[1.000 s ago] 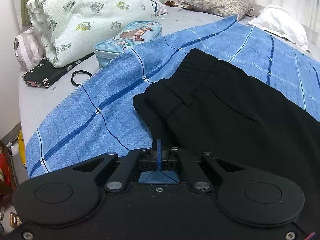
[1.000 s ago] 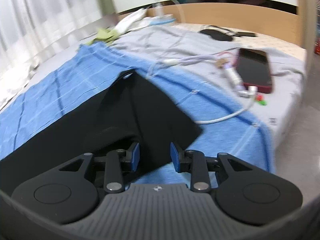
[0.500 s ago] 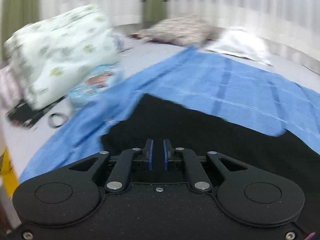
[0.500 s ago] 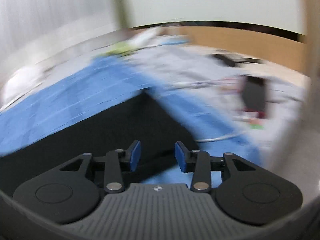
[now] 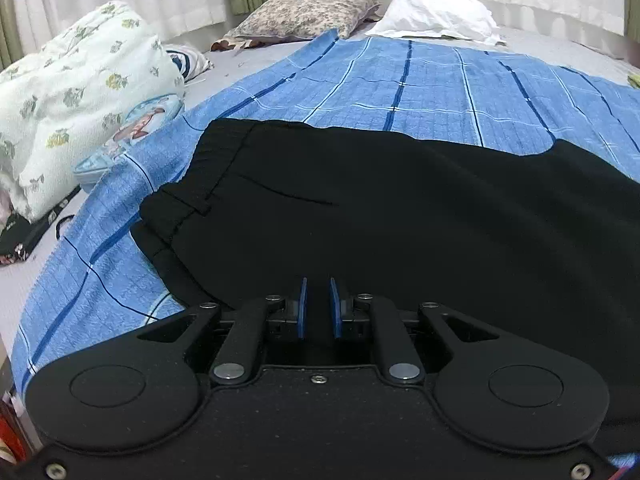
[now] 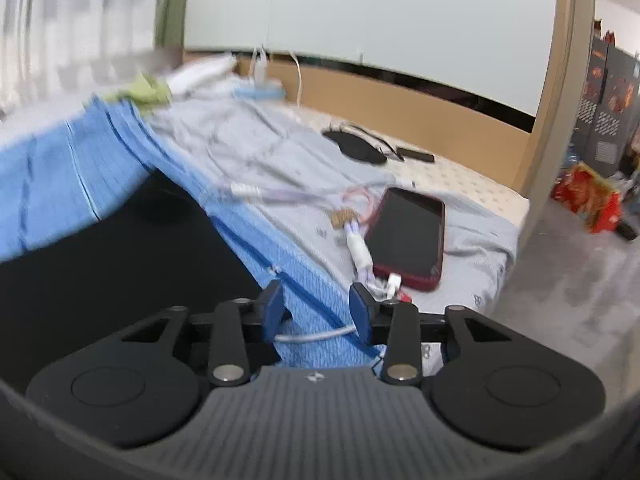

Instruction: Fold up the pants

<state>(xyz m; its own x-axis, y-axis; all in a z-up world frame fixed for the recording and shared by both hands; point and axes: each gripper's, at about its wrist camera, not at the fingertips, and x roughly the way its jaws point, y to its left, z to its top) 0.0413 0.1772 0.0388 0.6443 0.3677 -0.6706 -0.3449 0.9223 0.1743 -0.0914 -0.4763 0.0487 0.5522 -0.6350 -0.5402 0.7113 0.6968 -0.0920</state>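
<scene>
Black pants (image 5: 380, 216) lie flat on a blue checked blanket (image 5: 420, 84) on the bed, waistband to the left. My left gripper (image 5: 316, 306) hovers over the near edge of the pants, its blue pads a small gap apart and nothing between them. In the right wrist view the pants (image 6: 132, 248) fill the lower left on the blanket (image 6: 304, 280). My right gripper (image 6: 316, 306) is open and empty, just right of the pants' edge, over the blanket's border.
A floral quilt (image 5: 72, 92), a cartoon-print case (image 5: 132, 128), a patterned pillow (image 5: 308, 12) and a white pillow (image 5: 436, 16) lie at the back. A red phone (image 6: 408, 236) with cables (image 6: 360, 252) lies beside the right gripper. A wooden footboard (image 6: 400, 100) stands behind.
The left gripper let go of the waistband, opened slightly and shifted right over the pants. The right gripper swung right, off the pants, and opened wider. The pants now lie flat.
</scene>
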